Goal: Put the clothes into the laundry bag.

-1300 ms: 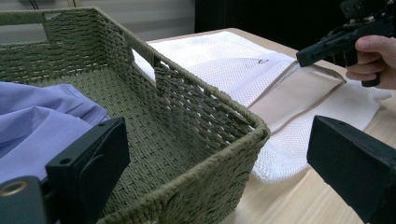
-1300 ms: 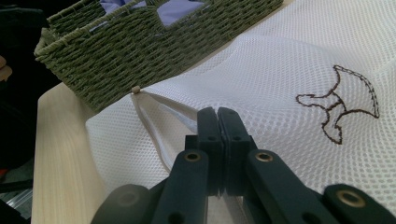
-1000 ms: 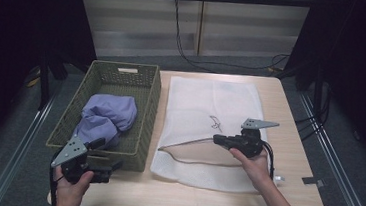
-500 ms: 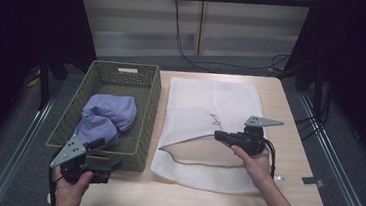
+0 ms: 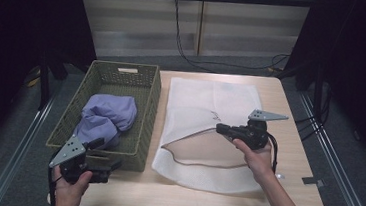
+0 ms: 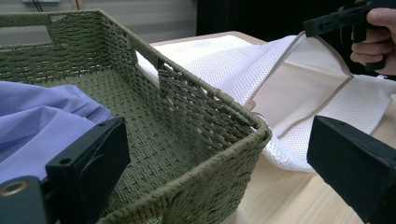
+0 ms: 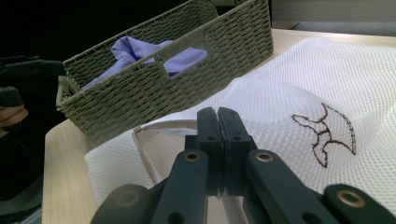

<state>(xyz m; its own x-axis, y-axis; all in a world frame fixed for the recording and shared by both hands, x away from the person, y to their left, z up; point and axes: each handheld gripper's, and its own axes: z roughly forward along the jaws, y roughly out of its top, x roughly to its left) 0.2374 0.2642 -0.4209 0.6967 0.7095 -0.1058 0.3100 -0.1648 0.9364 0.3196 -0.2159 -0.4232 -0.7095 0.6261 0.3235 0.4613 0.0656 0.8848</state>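
Note:
A white mesh bag (image 5: 206,97) lies on the table, to the right of a green woven basket (image 5: 152,110). My right gripper (image 5: 220,128) is shut on the upper edge of the bag's mouth and holds it lifted, so the mouth gapes toward the table's front. In the right gripper view the jaws (image 7: 217,116) are pressed together over the mesh bag (image 7: 299,70). A purple cloth (image 5: 107,114) lies bunched in the basket. My left gripper (image 5: 110,156) stands open at the basket's near right corner, with nothing between its fingers. In its own view the cloth (image 6: 42,121) lies just beyond the left jaw.
The wooden table (image 5: 283,192) has bare room right of the bag and along its front edge. A dark emblem (image 7: 327,130) is printed on the mesh. Metal rails run along the floor on both sides, and cables trail behind the table.
My right gripper has risen a little and moved away from me with the bag's edge, and the mouth is wider. The left gripper has barely moved.

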